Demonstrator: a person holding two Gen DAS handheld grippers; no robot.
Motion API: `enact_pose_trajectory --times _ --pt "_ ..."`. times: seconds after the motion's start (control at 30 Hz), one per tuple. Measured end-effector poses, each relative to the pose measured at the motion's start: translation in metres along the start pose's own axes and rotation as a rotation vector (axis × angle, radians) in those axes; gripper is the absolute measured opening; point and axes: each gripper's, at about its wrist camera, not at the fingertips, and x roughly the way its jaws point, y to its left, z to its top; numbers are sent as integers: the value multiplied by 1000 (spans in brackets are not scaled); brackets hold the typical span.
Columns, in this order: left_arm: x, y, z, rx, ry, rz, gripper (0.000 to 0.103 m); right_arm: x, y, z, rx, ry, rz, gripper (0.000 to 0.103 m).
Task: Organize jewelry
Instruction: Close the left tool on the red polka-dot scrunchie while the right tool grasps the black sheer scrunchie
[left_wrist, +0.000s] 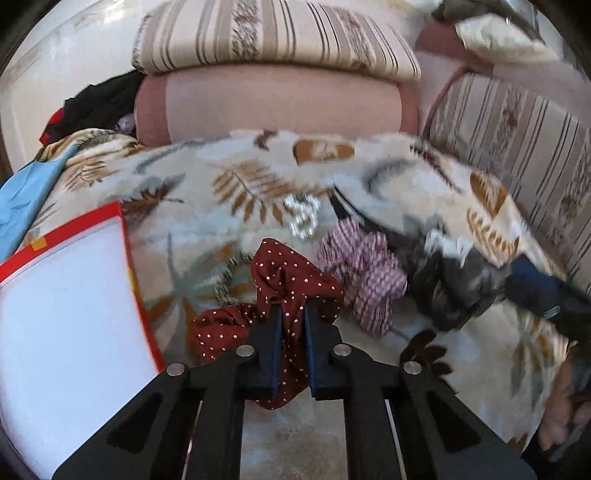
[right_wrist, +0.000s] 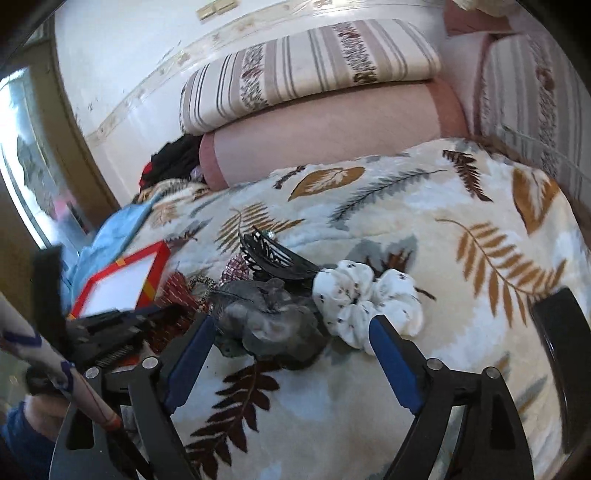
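My left gripper (left_wrist: 293, 310) is shut on a dark red, white-dotted scrunchie (left_wrist: 291, 273), whose fabric is pinched between the blue pads. Beside it on the leaf-print blanket lie a pink checked scrunchie (left_wrist: 360, 273) and a sparkly silver piece (left_wrist: 303, 218). My right gripper (right_wrist: 293, 325) stands open low over the blanket. A grey scrunchie (right_wrist: 269, 314) lies just ahead of its left finger, untouched by the pads. A white spotted scrunchie (right_wrist: 365, 295) sits ahead of the right finger. A black hair claw (right_wrist: 269, 254) lies behind them.
A red-rimmed box with a white inside (left_wrist: 62, 314) lies at the left on the blanket (right_wrist: 406, 221). Striped and pink cushions (right_wrist: 314, 66) close off the back. Blue cloth (right_wrist: 118, 225) and dark clothes lie at the far left. A black curved object (right_wrist: 561, 350) is at the right edge.
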Motion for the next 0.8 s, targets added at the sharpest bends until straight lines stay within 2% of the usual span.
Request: enact_pose_trajectory --times 0.1,0.13,0.17,0.23,0.37,0.57,0.8 --pt "-6 4 2 -16 -23 -3 10 18 6 0 -30 34 -22 88" --pt "-7 5 3 -18 -23 -5 10 24 6 -1 -27 51 -13 78" --pt "-7 5 3 -19 -24 -7 10 29 5 -3 -22 67 -9 53" --pt "-9 7 2 -19 -28 -5 11 34 4 -4 -22 91 -1 27" --pt "-14 6 2 -19 -39 -17 11 25 1 -7 -13 61 27 19" --pt "-23 0 1 1 -85 -8 11 -4 -2 0 18 -53 64 19" --pt "-28 -1 1 20 -113 48 11 -11 -5 2 52 -76 83 19"
